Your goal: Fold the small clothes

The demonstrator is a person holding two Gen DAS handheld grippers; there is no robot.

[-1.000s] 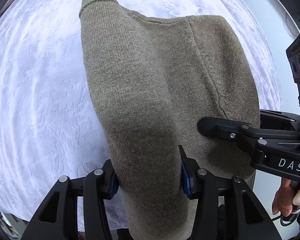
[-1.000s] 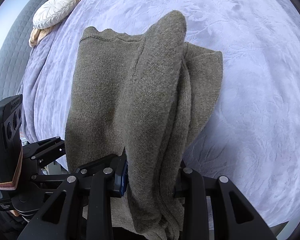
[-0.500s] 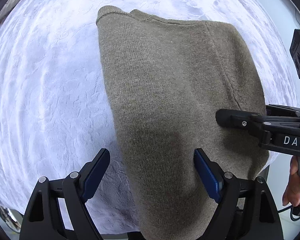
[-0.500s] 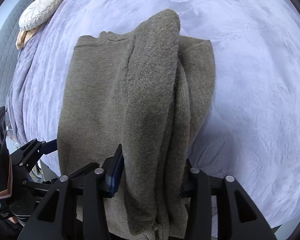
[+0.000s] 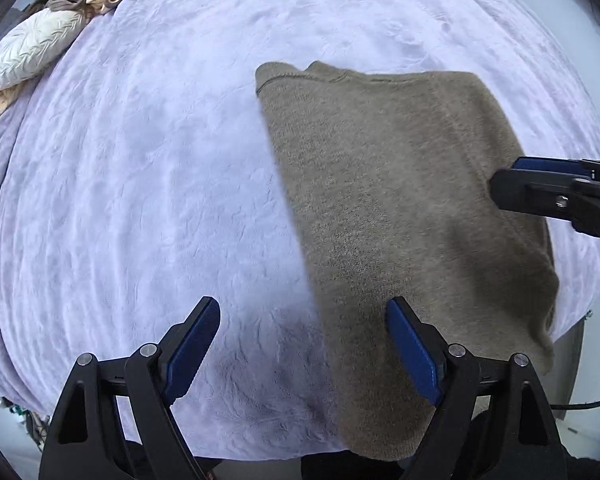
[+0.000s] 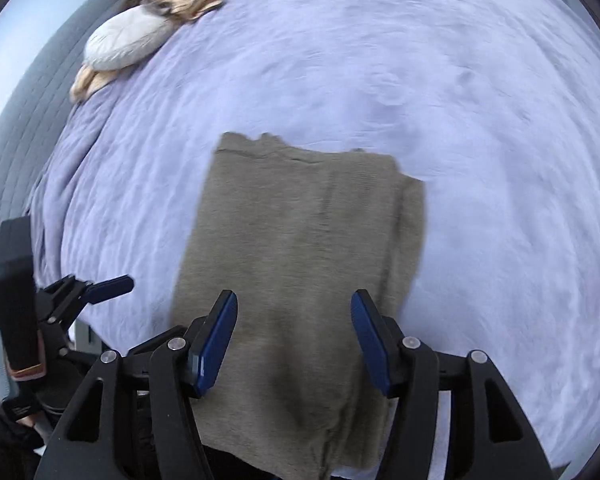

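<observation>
The sweater (image 6: 300,248) lies folded flat on the bed (image 5: 140,160). The left gripper (image 5: 304,344) gapes empty; the right gripper (image 6: 294,340) is opening, clear of it. Maybe one fold remains.

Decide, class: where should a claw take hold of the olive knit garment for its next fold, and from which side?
Grip the olive knit garment at its near end hanging off the bed edge, coming from above. That end is free, while the rest lies flat on the lilac blanket. The right claw already hangs over it, opening.
</observation>
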